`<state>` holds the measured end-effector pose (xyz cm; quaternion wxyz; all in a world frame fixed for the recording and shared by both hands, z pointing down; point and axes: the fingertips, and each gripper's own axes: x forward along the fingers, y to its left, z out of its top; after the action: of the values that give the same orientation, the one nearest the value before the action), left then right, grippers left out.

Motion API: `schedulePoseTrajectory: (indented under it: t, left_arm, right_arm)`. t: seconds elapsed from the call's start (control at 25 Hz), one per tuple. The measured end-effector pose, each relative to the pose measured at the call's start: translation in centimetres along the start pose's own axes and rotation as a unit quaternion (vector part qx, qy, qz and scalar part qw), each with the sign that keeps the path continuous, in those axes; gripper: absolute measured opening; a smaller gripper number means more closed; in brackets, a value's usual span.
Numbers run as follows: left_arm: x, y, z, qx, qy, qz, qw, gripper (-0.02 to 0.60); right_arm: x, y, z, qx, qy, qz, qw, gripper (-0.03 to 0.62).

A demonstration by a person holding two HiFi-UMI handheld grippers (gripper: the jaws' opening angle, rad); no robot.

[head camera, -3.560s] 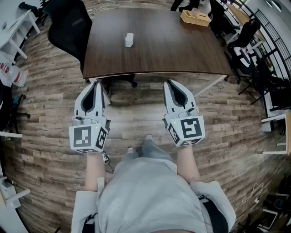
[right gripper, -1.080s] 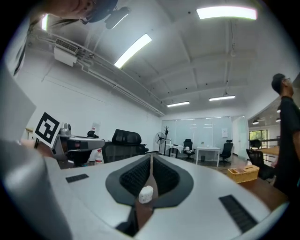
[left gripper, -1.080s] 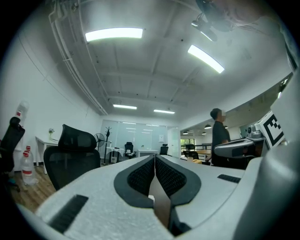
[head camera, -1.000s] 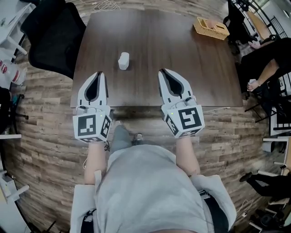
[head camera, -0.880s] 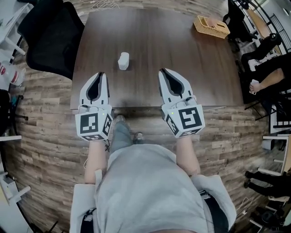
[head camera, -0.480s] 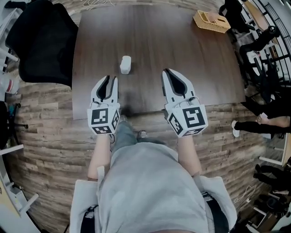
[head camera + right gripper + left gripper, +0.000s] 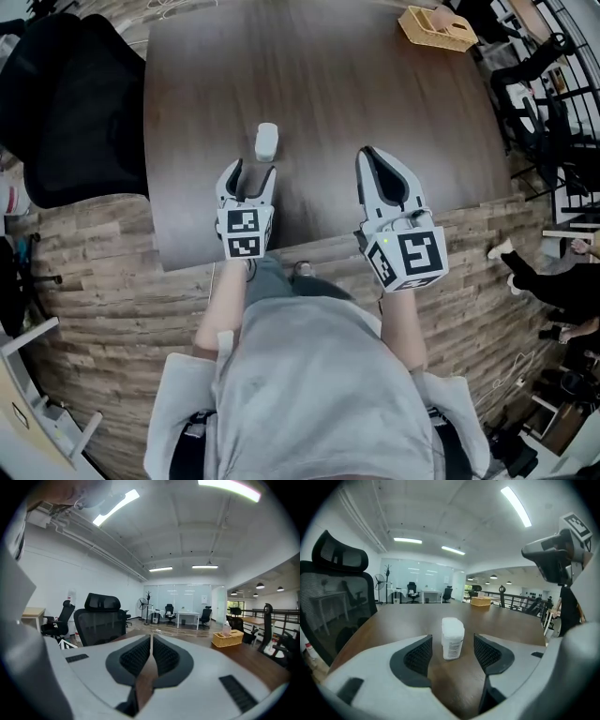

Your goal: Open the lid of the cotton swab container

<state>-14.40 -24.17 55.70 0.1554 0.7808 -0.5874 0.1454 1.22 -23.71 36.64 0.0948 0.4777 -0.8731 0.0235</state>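
A small white cotton swab container [image 7: 266,142] stands upright with its lid down on the dark wooden table [image 7: 375,84]. My left gripper [image 7: 251,172] hovers just short of it and points at it, its jaws opening wide. In the left gripper view the container [image 7: 452,630] stands centred just beyond the left gripper [image 7: 452,644]; neither of the pads [image 7: 418,656] touches it. My right gripper [image 7: 373,156] is shut and empty over the table's near edge, to the right of the container. The right gripper [image 7: 151,641] shows its jaws pressed together.
A wicker basket [image 7: 437,26] sits at the table's far right corner. A black office chair [image 7: 66,103] stands at the table's left side. People's legs [image 7: 548,277] show at the right, on the wooden floor.
The person has stepped up to the table, and both grippers are now over its near edge. The left gripper has moved right and forward toward the container, and its jaws have opened.
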Motion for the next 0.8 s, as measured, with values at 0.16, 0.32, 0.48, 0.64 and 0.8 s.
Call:
schedulePoseTrajectory:
  t: [0.16, 0.32, 0.48, 0.64, 0.8]
  left_arm:
    - [2.6, 0.0, -1.1, 0.011, 0.019, -0.013, 0.9997, 0.261]
    - [4.6, -0.1, -1.8, 0.012, 0.032, -0.023, 0.9992, 0.264]
    - [6.0, -0.2, -2.6, 0.013, 0.042, -0.03, 0.9986, 0.262]
    - [6.7, -0.3, -3.1, 0.021, 0.06, -0.026, 0.9976, 0.262]
    - [6.7, -0.1, -3.0, 0.03, 0.061, -0.022, 0.9975, 0.196]
  right_arm:
    - [0.1, -1.0, -0.5, -0.001, 0.014, -0.026, 1.0, 0.02]
    - [0.1, -2.1, -1.0, -0.002, 0.026, -0.048, 0.998, 0.02]
    - [0.4, -2.7, -1.5, -0.001, 0.034, -0.065, 0.997, 0.02]
    - [0.6, -3.1, -1.6, -0.002, 0.042, -0.074, 0.996, 0.02]
    - [0.6, -3.3, -1.8, -0.001, 0.045, -0.081, 0.996, 0.02]
